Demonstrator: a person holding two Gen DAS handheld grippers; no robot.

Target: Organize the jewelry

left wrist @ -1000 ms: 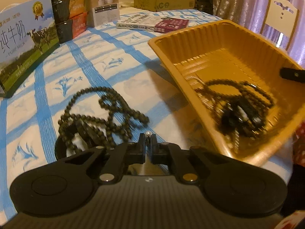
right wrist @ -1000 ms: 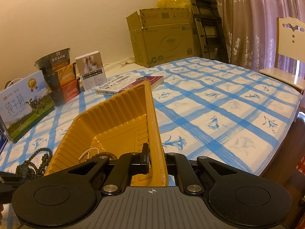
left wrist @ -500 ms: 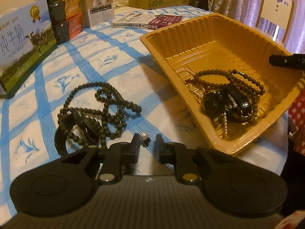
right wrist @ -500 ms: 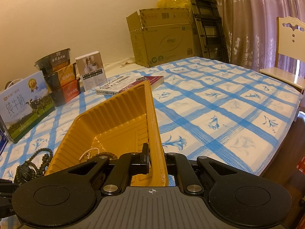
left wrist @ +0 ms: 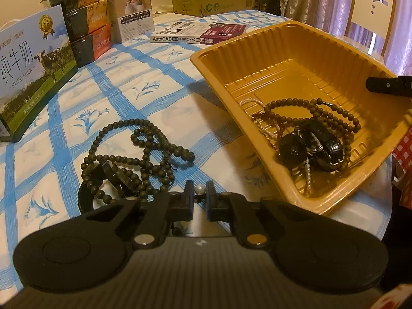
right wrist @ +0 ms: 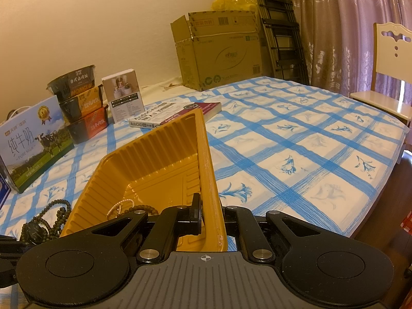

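Observation:
A gold plastic tray (left wrist: 257, 59) stands on the blue-checked tablecloth and holds a dark bead strand (left wrist: 309, 108), black bangles (left wrist: 319, 146) and a pearl strand (left wrist: 306, 177). To its left on the cloth lies a tangled dark bead necklace (left wrist: 139, 154) with a black band (left wrist: 87, 198). My left gripper (left wrist: 200, 197) hovers just in front of that pile. Its jaws are closing, with a narrow gap and a small pearl bead (left wrist: 198, 189) between the tips, untouched by the pads. My right gripper (right wrist: 209, 216) is shut on the tray's near wall (right wrist: 206, 170); its right finger is hidden behind that wall.
A milk carton box (left wrist: 28, 72), stacked noodle bowls (left wrist: 85, 18), a white box (left wrist: 134, 13) and a book (left wrist: 195, 34) line the far left of the table. A cardboard box (right wrist: 219, 49) and a chair (right wrist: 391, 59) stand beyond. The table edge runs along the right.
The left jaws went from shut to spread around the pearl bead, then narrowed again. The right gripper and the tray have not moved.

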